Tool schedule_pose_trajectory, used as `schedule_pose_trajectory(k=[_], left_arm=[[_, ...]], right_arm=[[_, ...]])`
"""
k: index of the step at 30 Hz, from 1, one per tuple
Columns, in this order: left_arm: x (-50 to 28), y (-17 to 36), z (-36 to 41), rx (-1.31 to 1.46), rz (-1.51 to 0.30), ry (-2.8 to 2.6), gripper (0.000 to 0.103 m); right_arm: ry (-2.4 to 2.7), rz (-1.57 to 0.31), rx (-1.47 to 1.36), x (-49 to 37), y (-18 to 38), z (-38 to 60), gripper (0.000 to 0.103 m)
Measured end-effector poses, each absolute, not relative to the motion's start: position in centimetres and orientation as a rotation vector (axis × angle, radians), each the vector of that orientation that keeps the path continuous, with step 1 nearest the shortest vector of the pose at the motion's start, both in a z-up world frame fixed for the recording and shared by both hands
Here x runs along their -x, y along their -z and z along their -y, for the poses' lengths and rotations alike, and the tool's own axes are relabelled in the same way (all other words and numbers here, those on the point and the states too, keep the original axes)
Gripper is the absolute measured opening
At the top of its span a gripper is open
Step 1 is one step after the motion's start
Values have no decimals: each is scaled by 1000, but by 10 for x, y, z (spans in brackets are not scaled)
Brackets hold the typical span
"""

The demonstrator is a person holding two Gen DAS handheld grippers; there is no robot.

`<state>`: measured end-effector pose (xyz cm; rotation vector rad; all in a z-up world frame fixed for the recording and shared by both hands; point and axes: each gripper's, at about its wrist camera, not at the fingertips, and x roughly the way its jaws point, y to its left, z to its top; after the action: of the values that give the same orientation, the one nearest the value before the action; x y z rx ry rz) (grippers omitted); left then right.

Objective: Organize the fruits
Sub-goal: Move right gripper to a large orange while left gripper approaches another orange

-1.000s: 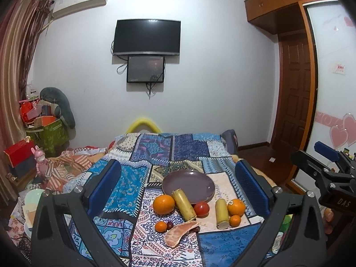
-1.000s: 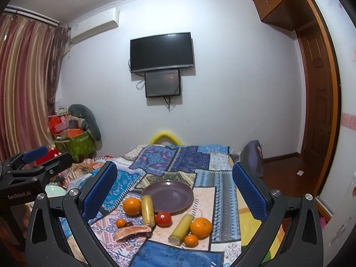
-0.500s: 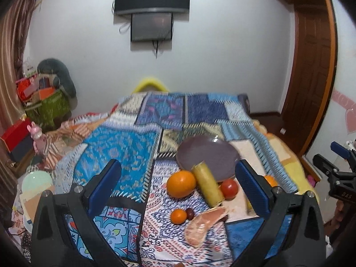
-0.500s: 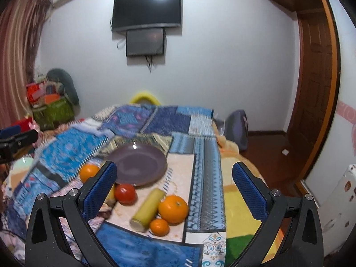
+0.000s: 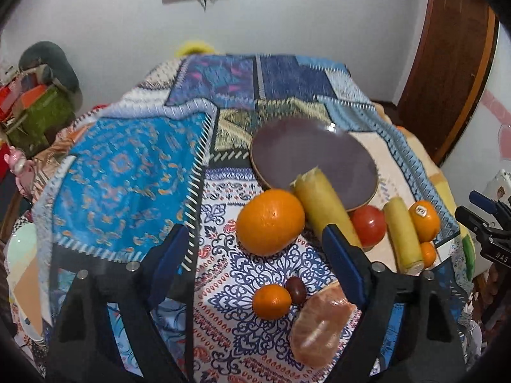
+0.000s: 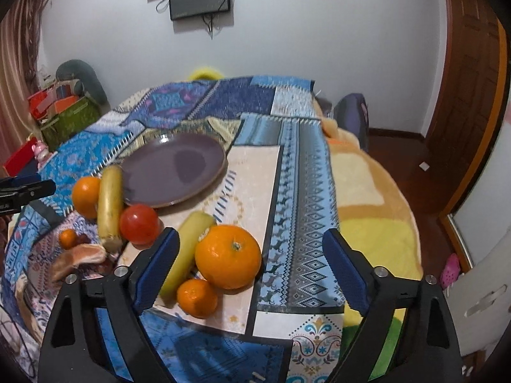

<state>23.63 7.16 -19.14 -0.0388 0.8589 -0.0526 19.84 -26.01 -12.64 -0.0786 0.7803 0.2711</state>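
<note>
Fruit lies on a patchwork quilt around an empty purple plate (image 5: 313, 153). My left gripper (image 5: 255, 239) hovers over a large orange (image 5: 270, 221), jaws closing, pads clear of it. Nearby lie a yellow banana (image 5: 325, 207), a tomato (image 5: 367, 225), a small tangerine (image 5: 271, 301) and a pomelo segment (image 5: 319, 328). My right gripper (image 6: 250, 239) hangs above another orange (image 6: 228, 255), jaws closing without touching it. Beside that orange are a second banana (image 6: 185, 255) and a small tangerine (image 6: 197, 298), with the plate (image 6: 172, 169) behind.
The quilt (image 5: 127, 175) covers a bed with yellow bedding (image 6: 367, 223) at its right edge. A green box of clutter (image 6: 67, 118) stands at the left wall. A wooden door (image 6: 472, 79) and a white unit (image 6: 479, 287) are on the right.
Both grippers have dropped and tipped down toward the fruit, which now fills the views. The fingers of both stand closer together than before.
</note>
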Motion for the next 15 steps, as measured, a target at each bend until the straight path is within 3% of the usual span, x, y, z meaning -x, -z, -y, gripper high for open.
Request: schedule_pose_trajectory(k=[4,15], left_arm=[[-248,205,-68,38,-886,77,79],[-271,230,-66,67,-941,96,79]], right_arm=[[-305,-840,67,-211,142,257,75],[-353,-907,44,-226,167,247,74]])
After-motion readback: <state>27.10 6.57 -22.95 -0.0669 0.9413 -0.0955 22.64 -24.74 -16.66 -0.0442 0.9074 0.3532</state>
